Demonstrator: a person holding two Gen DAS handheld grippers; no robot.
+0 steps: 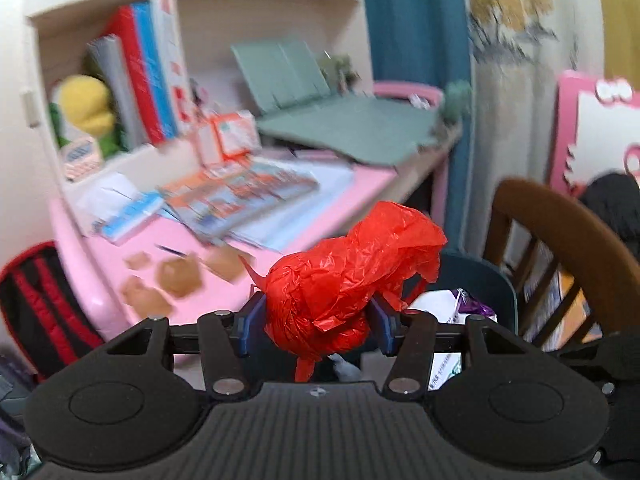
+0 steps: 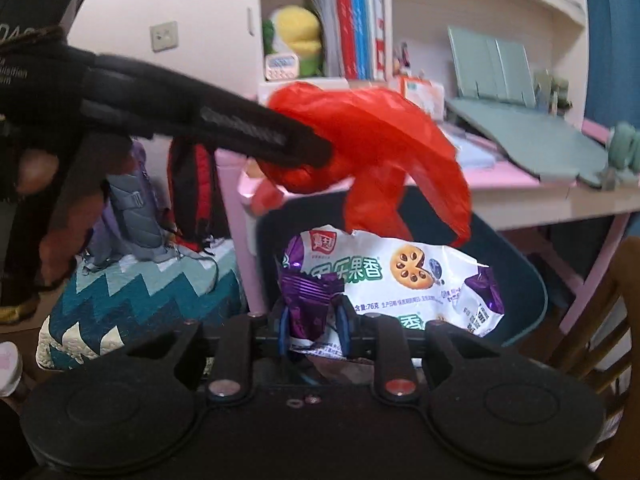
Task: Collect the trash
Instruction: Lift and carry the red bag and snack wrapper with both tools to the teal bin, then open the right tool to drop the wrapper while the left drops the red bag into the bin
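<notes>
Left claw (image 1: 316,320) clamped on crumpled red plastic bag (image 1: 352,272), pink desk (image 1: 224,276) behind, dark bin (image 1: 484,284) beyond

Crinkled glossy red plastic bag (image 1: 344,280), shiny printed foil snack wrapper (image 2: 392,280), matt black ribbed plastic gripper (image 1: 316,324) body, smooth dark wooden chair (image 1: 560,220), glossy pink desk (image 1: 224,284), quilted cloth blanket (image 2: 152,300)

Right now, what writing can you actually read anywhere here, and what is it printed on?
"乐果香": green characters on the snack wrapper held in the right gripper.
"76克": small print lower on that wrapper.
Red brand logo at the wrapper's top: too blurred to read.
White lettering on the black device at the left edge: cut off, unreadable.
Book spines, desk booklets: blurred.
</notes>
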